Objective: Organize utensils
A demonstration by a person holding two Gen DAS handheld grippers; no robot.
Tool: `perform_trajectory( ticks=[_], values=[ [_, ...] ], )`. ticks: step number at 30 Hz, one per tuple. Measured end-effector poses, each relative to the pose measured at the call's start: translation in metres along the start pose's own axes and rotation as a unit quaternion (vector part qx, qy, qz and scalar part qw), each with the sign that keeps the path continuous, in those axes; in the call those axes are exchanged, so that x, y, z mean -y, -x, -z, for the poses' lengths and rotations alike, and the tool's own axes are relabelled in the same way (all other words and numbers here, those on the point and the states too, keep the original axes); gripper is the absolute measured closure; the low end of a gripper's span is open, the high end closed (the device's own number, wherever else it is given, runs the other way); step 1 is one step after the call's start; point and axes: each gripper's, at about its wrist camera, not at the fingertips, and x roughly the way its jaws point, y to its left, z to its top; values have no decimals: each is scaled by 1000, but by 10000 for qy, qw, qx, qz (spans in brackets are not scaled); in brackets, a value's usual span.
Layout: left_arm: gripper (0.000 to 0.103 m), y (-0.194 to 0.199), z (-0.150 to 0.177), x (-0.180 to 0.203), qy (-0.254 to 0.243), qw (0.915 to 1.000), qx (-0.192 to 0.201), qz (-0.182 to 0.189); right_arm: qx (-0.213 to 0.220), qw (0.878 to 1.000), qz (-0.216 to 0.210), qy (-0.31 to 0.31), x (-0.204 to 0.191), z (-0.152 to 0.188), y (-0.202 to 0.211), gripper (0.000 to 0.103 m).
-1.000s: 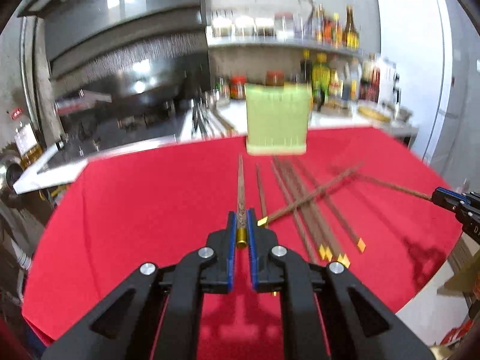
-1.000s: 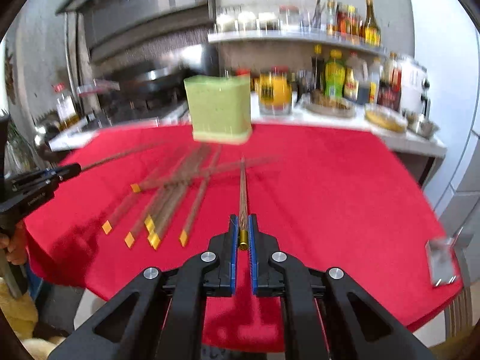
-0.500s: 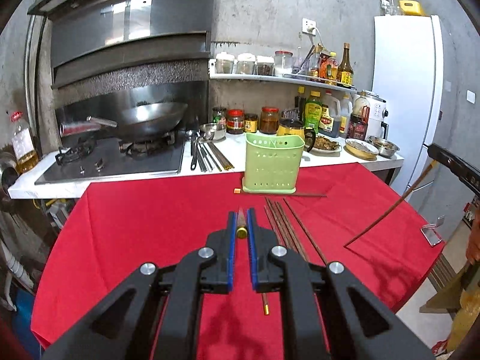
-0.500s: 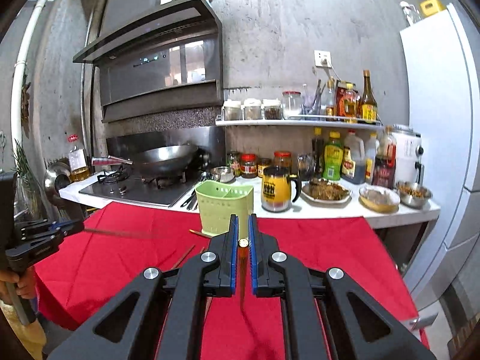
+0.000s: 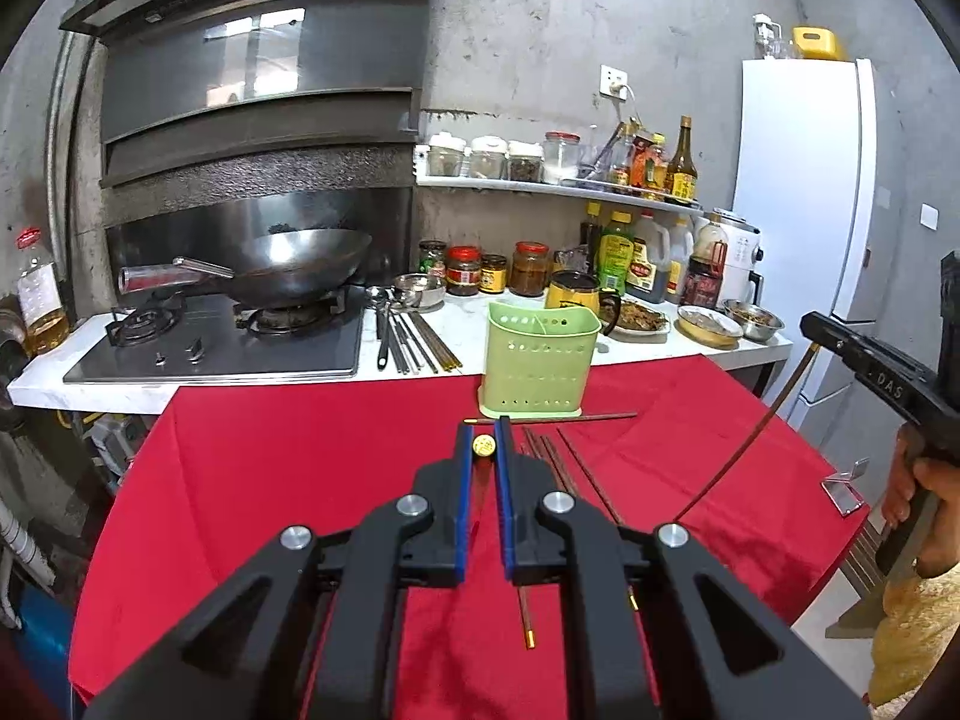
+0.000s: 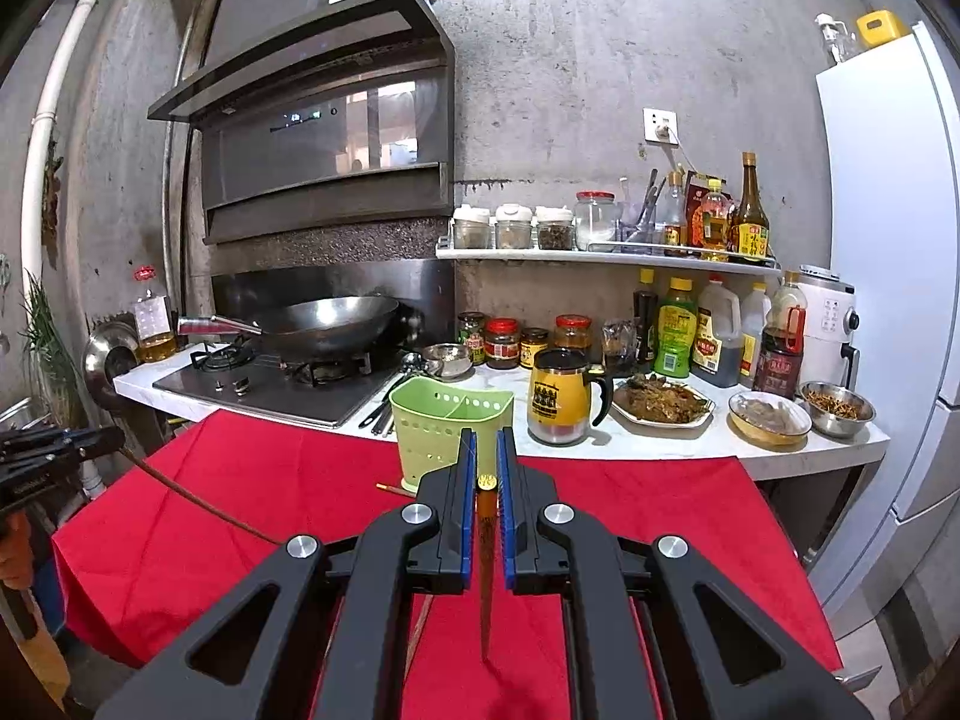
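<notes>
A green perforated utensil holder stands at the far edge of the red cloth. My left gripper is shut on a dark chopstick just below its gold cap, and the shaft hangs down toward the cloth. My right gripper is shut on another chopstick the same way. Each gripper shows in the other view, the right gripper at the right edge and the left gripper at the left edge. Several loose chopsticks lie in front of the holder.
Behind the cloth runs a white counter with a stove and wok, metal utensils, a yellow mug, jars, bottles and food dishes. A white fridge stands at the right. A small metal clip sits at the cloth's right edge.
Both grippers have risen and tipped up, lifting their chopsticks off the cloth. The chopsticks, which pointed forward along the cloth, now hang down from the jaws.
</notes>
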Motion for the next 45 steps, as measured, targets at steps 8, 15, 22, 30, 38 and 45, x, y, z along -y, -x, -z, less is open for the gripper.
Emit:
perform_trajectory(
  ticks=[8, 15, 22, 30, 38, 45],
  values=[
    [96, -4, -8, -1, 77, 9999, 55, 58, -298, 9995, -7, -133, 7, 12, -22, 95],
    [96, -9, -9, 5, -50, 9999, 86, -40, -320, 9994, 10, -164, 9, 12, -27, 96],
    [96, -16, -15, 10, -79, 9998, 161, -63, -245, 9996, 15, -156, 8, 8, -29, 103],
    [96, -11, -17, 10, -71, 9996, 277, -23, -149, 9998, -138, 8, 4, -6, -38, 103],
    [96, -13, -3, 13, -154, 9990, 405, -115, -1795, 9814, -169, 662, 9, 63, -84, 43],
    [96, -16, 4, 21, -253, 9980, 569, -141, -2686, 9612, 38, 629, 32, 139, -87, 75]
  ],
)
